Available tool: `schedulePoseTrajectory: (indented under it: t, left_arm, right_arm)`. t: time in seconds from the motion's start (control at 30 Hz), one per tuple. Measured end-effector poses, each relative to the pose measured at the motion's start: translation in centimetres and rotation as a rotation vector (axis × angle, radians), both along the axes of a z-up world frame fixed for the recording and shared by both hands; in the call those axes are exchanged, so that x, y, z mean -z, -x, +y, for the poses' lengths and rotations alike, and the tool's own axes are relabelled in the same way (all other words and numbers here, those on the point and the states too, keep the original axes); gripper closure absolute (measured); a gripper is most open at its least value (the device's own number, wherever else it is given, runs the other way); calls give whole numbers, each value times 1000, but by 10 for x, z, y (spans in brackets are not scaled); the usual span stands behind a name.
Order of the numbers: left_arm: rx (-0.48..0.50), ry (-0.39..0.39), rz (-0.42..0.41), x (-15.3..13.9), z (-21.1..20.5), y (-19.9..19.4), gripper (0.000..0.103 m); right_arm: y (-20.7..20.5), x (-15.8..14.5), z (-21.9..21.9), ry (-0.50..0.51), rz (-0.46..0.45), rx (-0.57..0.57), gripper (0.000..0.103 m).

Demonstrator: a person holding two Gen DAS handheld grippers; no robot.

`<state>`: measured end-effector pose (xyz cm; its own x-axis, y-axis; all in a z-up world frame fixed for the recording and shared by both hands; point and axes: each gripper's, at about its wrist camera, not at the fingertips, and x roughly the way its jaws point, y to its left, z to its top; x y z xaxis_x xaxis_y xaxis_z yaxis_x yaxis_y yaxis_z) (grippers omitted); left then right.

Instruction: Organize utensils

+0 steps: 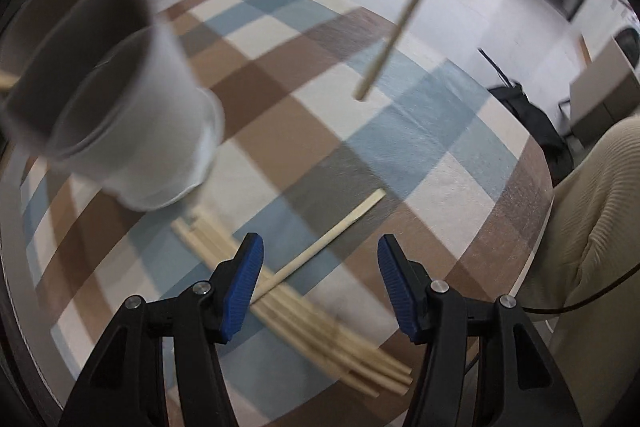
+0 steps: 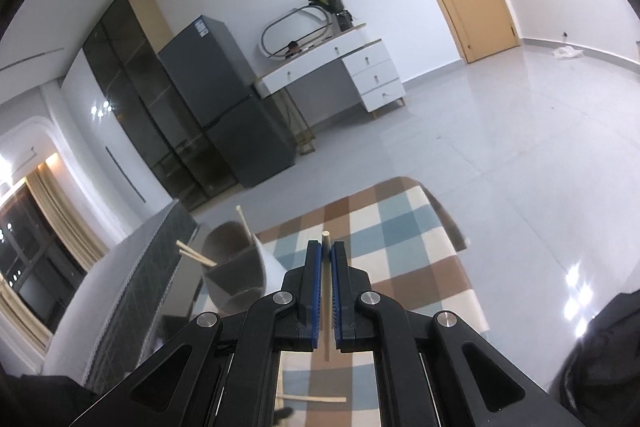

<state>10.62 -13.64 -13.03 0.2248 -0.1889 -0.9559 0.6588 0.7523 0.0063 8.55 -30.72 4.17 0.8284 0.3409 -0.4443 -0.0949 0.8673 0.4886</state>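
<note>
Left hand-held gripper (image 1: pixel 320 283): black plastic arms, ribbed blue pads, silver screws; right hand-held gripper (image 2: pixel 326 255) built the same; cream ribbed-knit sleeve (image 1: pixel 592 227); thin dark cable (image 1: pixel 580 303).

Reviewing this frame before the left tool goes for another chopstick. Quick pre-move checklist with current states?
1. Left tool open, nothing between its pads: ok.
2. Loose chopsticks on the checkered tablecloth below the left tool: ok.
3. One chopstick lies crossed over the bundle, separable: ok.
4. Right tool shut on its chopstick: ok.
5. White cup upright and stable: cannot tell, blurred.
6. Chopsticks already in cup: ok.
</note>
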Motion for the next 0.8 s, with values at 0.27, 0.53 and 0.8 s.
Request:
schedulePoseTrajectory:
  t: [0.27,0.53,0.8]
  left_arm:
    - [94,-70,81,30,-37,-9,49]
    - [139,-82,71,29,-64,-12,94]
    - [59,-69,8,23,-60,-12,101]
  right_arm:
    - [4,0,-23,-52,-9,50,99]
    - [9,2,-53,-124,-12,115,99]
    - [11,2,-56,-133,-18,119,99]
